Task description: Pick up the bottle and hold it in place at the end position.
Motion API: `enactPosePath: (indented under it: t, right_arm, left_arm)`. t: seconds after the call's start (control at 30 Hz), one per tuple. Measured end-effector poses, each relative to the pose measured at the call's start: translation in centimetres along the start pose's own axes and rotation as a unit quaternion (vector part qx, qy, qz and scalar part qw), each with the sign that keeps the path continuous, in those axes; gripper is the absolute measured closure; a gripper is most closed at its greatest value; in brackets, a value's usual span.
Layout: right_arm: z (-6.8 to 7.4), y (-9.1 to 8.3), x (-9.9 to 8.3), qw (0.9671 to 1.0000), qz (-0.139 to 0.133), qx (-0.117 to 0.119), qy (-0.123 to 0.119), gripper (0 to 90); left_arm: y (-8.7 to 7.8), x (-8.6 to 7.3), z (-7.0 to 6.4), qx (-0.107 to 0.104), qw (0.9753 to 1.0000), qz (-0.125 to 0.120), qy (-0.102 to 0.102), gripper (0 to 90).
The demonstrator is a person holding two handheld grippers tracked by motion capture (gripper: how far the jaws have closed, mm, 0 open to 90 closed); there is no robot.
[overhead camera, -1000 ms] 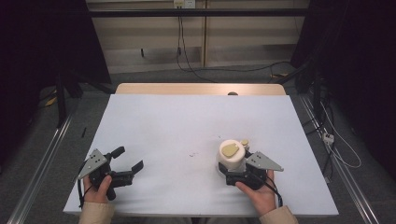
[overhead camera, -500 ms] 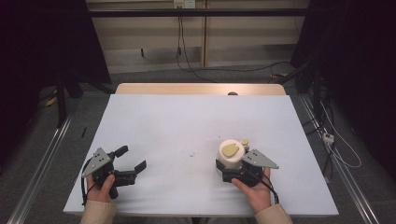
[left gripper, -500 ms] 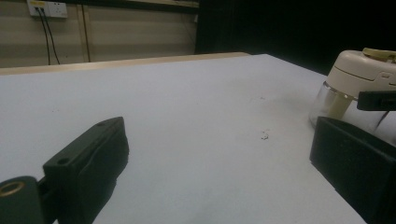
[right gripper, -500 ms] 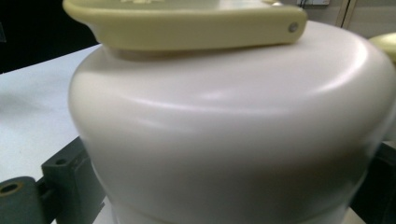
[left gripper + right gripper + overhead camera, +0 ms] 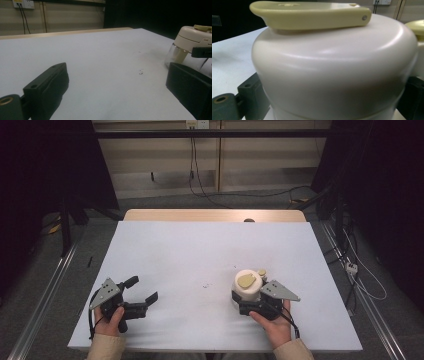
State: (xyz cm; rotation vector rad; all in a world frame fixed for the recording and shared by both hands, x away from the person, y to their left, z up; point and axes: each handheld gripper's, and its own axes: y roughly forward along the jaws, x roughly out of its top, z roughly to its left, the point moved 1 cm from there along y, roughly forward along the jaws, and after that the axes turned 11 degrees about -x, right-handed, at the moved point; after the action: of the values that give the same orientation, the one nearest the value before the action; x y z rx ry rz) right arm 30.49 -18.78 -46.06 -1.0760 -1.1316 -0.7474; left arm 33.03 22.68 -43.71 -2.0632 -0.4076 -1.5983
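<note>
We see cream container [image 5: 247,287] standing upright on white table [image 5: 210,255], near front edge, right of centre. Rounded cream lid on top, flat yellow-green tab [image 5: 309,13] lying across crown. Second small yellow-green knob [image 5: 261,272] just beside lid at far right. Below lid, clear body [image 5: 176,53] shows in left gripper view, resting on tabletop. We cannot tell contents. Right gripper view puts lid very close, between dark jaws.
</note>
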Motion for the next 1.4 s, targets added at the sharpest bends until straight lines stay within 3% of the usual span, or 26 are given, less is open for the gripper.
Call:
enactPosePath:
  t: [0.53, 0.67, 0.9, 1.4]
  right_arm:
    - [-0.1, 0.0, 0.0, 0.9999, -0.010, 0.000, 0.004, 6.6]
    - [-0.3, 0.1, 0.1, 0.9994, -0.023, -0.006, 0.025, 6.7]
    - [-0.2, 0.3, 0.8, 0.9994, -0.031, -0.012, 0.010, 6.8]
    - [-0.1, 1.3, 2.1, 0.9994, -0.034, -0.008, 0.002, 6.8]
  left_arm:
    - [0.1, 0.0, 0.0, -0.003, 1.0000, -0.001, 0.000, 4.1]
    - [0.1, 0.0, 0.0, -0.004, 1.0000, -0.003, -0.001, 4.1]
    - [0.0, 0.0, 0.1, -0.003, 1.0000, -0.003, -0.001, 4.0]
    - [0.0, 0.1, 0.1, -0.005, 1.0000, -0.007, -0.003, 4.0]
